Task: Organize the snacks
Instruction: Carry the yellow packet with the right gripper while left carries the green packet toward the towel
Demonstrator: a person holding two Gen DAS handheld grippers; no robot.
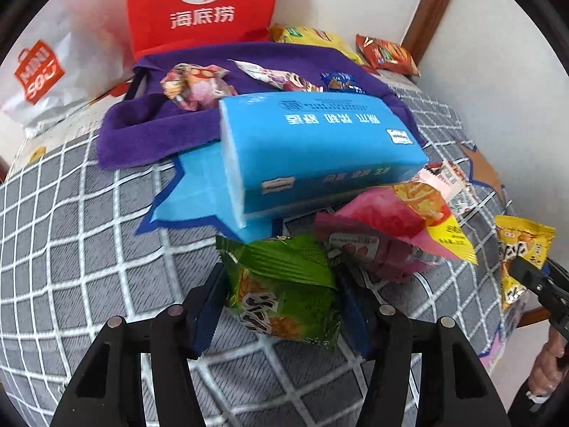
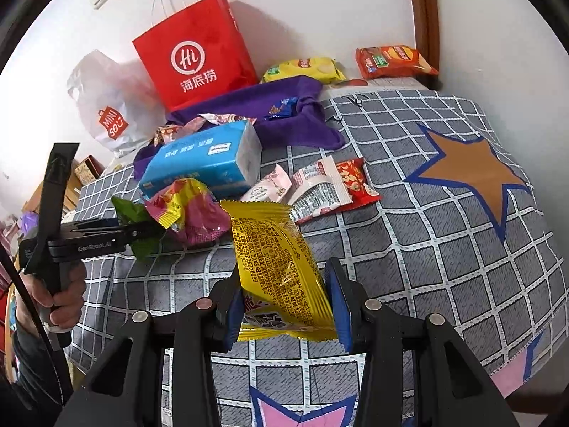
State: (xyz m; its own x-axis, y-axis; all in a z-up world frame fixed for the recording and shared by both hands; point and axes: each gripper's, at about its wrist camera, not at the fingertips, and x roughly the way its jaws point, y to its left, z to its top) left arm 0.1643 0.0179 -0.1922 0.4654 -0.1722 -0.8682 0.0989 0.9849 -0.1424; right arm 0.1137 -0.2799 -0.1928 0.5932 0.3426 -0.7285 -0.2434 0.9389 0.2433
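A green snack packet [image 1: 284,284] sits between the blue pads of my left gripper [image 1: 281,284], which is shut on it just above the checked cloth. From the right wrist view the same gripper [image 2: 142,229] comes in from the left, with the green packet [image 2: 133,213] at its tip. My right gripper [image 2: 284,302] is shut on a yellow snack packet [image 2: 277,259] that stands up between its pads. In the left wrist view, that yellow packet [image 1: 522,245] hangs at the far right in the right gripper [image 1: 533,277].
A blue tissue pack [image 1: 313,146] lies mid-table, with a pink and yellow packet [image 1: 384,227] in front. Behind are a purple cloth [image 1: 149,131] holding small packets, a red paper bag [image 1: 199,3], a white plastic bag [image 1: 46,78] and two chip bags [image 2: 391,60]. Red and white packets [image 2: 330,185] lie on the checked tablecloth [image 2: 426,249].
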